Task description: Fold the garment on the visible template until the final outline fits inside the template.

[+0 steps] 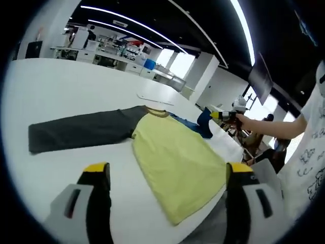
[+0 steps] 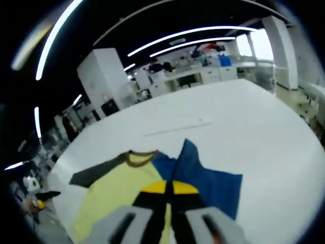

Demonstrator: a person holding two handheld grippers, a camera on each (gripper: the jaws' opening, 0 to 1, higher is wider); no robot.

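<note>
1. Yellow-tipped jaws of the left gripper [image 1: 167, 173] stand wide apart with nothing between them, just short of the shirt [image 1: 177, 157] on the white table [image 1: 76, 86].
2. Seen from the left gripper, the shirt lies flat ahead, its yellow body running from the near table edge away to the collar [image 1: 156, 112]; that is its long axis.
3. Its grey sleeve [image 1: 76, 131] stretches out to the left, straight and flat, across that axis.
4. Its blue sleeve [image 1: 195, 124] goes off to the right, bunched up and lifted at the end, where the right gripper [image 1: 219, 116] meets it; the contact is too small to make out there.
5. In the right gripper view, the right gripper [image 2: 165, 189] has its jaws pressed together over blue cloth [image 2: 203, 180], clamped on the sleeve, with the collar [image 2: 139, 157] just beyond to the left.
6. The shirt's near hem hangs at the table edge, partly hidden behind the left gripper's right jaw.
7. A pale strip [image 2: 175, 127] lies on the table beyond the shirt; I cannot tell what it is.
8. A person's arm [image 1: 274, 127] reaches in from the right.
</note>
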